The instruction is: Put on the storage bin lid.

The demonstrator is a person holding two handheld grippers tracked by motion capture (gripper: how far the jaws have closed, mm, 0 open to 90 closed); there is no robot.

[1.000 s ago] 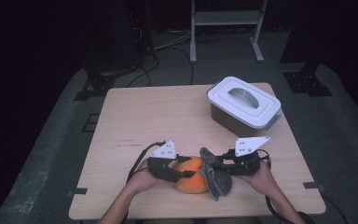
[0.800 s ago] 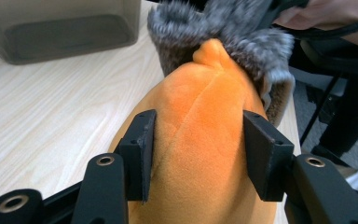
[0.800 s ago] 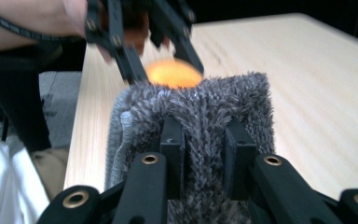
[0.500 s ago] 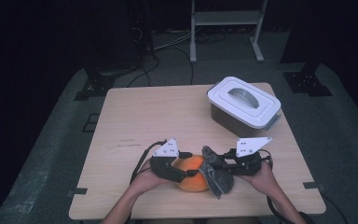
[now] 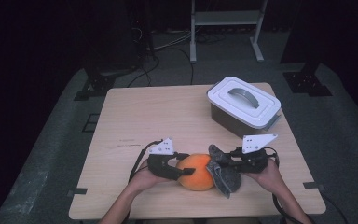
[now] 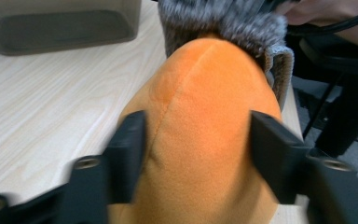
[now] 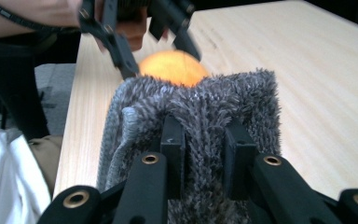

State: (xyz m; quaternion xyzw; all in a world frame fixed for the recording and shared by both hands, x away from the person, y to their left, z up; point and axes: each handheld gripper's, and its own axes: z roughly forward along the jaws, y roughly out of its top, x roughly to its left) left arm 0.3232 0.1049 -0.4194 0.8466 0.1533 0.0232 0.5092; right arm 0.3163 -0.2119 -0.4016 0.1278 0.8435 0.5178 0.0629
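Note:
An orange plush ball (image 5: 196,171) lies near the table's front edge. My left gripper (image 5: 185,165) holds it from the left. In the left gripper view its jaws have just been closing and press into both sides of the plush (image 6: 205,93), which sits between them at the left gripper (image 6: 198,135). A grey fuzzy cloth (image 5: 223,175) covers the ball's right end. My right gripper (image 5: 221,164) is shut on a fold of that cloth (image 7: 200,107). In the right gripper view the ball (image 7: 172,67) peeks out beyond the cloth, with the left gripper (image 7: 154,42) behind it.
A grey box with a white handled lid (image 5: 244,105) stands at the table's back right, and its dark wall (image 6: 60,23) appears in the left gripper view. Bare wooden tabletop (image 5: 168,116) stretches across the left and middle. Dark floor, cables and a metal stand lie beyond.
The left gripper's jaws spread a little around the orange ball, then narrowed onto it again. Both hands stayed in place, and the right gripper kept its hold on the cloth.

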